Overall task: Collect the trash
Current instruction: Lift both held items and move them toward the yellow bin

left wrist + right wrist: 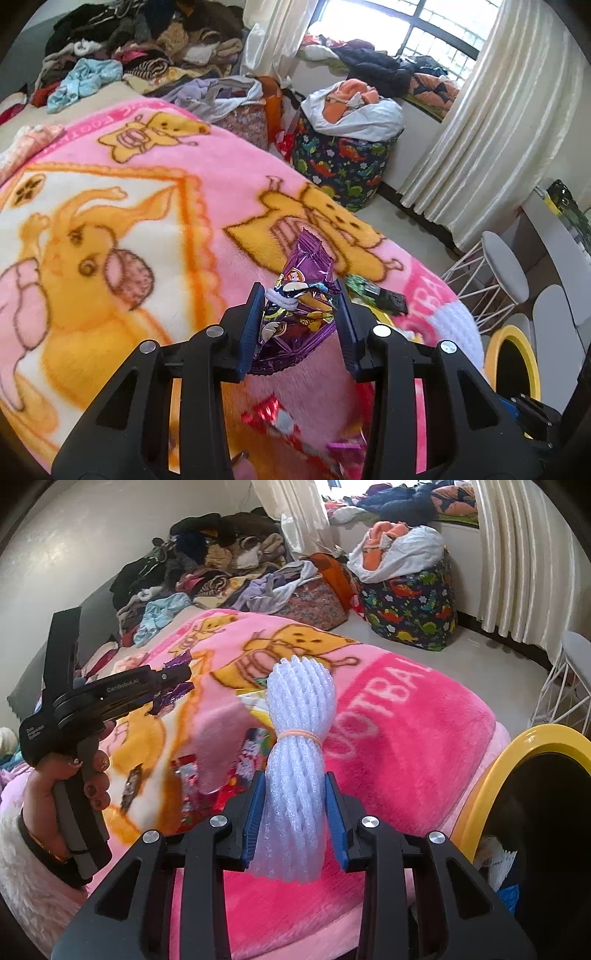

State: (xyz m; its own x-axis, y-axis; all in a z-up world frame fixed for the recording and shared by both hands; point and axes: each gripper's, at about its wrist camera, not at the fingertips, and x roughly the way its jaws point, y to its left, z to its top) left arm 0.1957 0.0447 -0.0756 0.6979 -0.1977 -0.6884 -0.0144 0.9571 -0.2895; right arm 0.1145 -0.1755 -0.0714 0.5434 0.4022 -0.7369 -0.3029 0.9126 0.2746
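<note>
Both tongs carry trash above the bed, close to the yellow-rimmed black bin (491, 771).

Left tongs (300, 320) are clamped narrowly on a crinkled purple foil snack wrapper (303, 295); right tongs (295, 814) pinch a white foam fruit net tied with a rubber band (297, 753). More wrappers (273, 421) lie on the pink cartoon fleece blanket (155, 206) near the bed's bin-side edge. Slick foil could slip free; the springy, top-heavy net may tip out before reaching the bin beside the bed's corner.
</note>
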